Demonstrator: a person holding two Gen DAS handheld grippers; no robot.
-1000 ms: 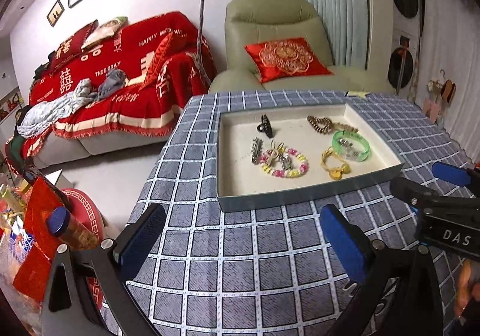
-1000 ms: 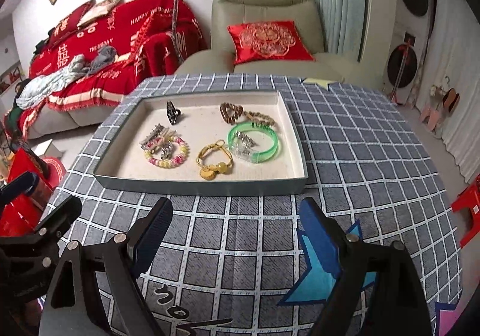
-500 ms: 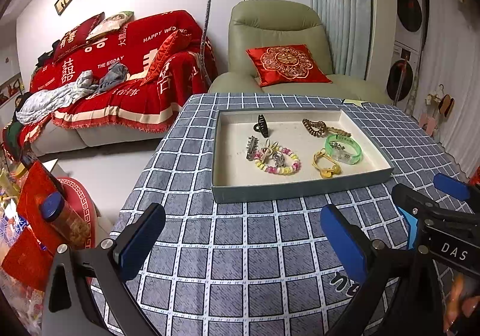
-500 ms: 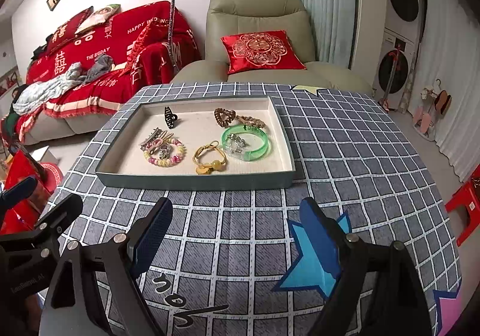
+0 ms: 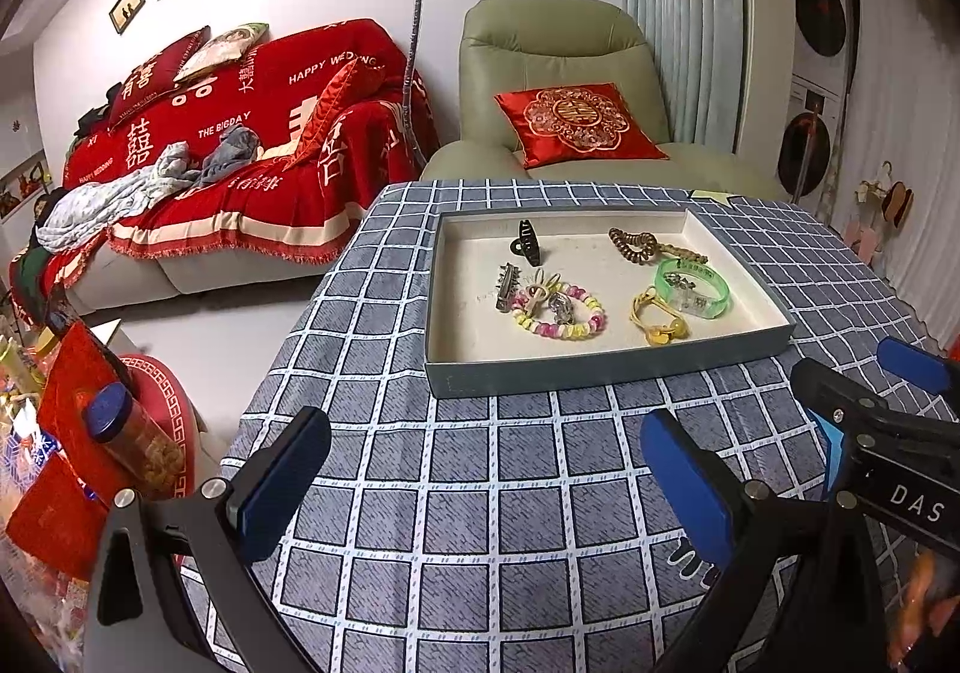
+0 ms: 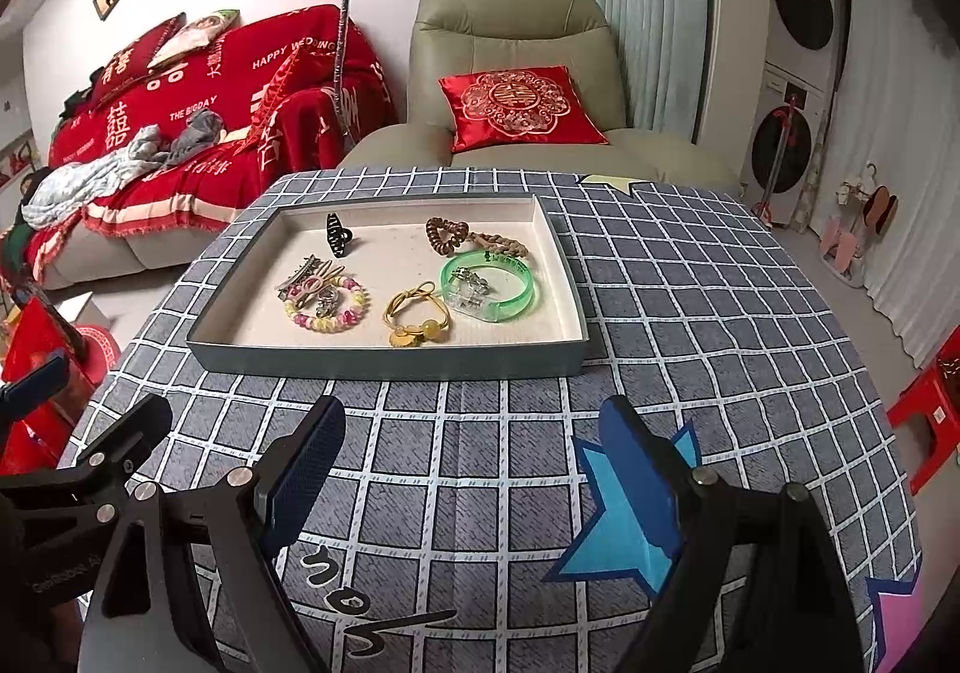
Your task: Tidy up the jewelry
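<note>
A shallow grey tray [image 5: 600,364] [image 6: 390,361] with a cream floor sits on the checked tablecloth. In it lie a black hair claw [image 5: 527,242] [image 6: 338,236], a brown coil tie [image 5: 630,244] [image 6: 445,236], a green bangle [image 5: 714,283] [image 6: 522,277], a pastel bead bracelet [image 5: 591,322] [image 6: 354,310], a metal clip [image 5: 505,286] and a yellow hair tie [image 5: 657,322] [image 6: 414,316]. My left gripper [image 5: 486,478] is open and empty, near the tray's front. My right gripper [image 6: 474,469] is open and empty, also in front of the tray.
The table [image 5: 480,523] has a grey-blue checked cloth with star patches [image 6: 624,505]. A green armchair [image 5: 558,90] with a red cushion stands behind it. A red-covered sofa [image 5: 240,156] is at the left. A jar [image 5: 135,442] and red items sit on the floor left.
Both grippers have drawn back and up from the tray; it now looks smaller and farther away. Both stay open and empty.
</note>
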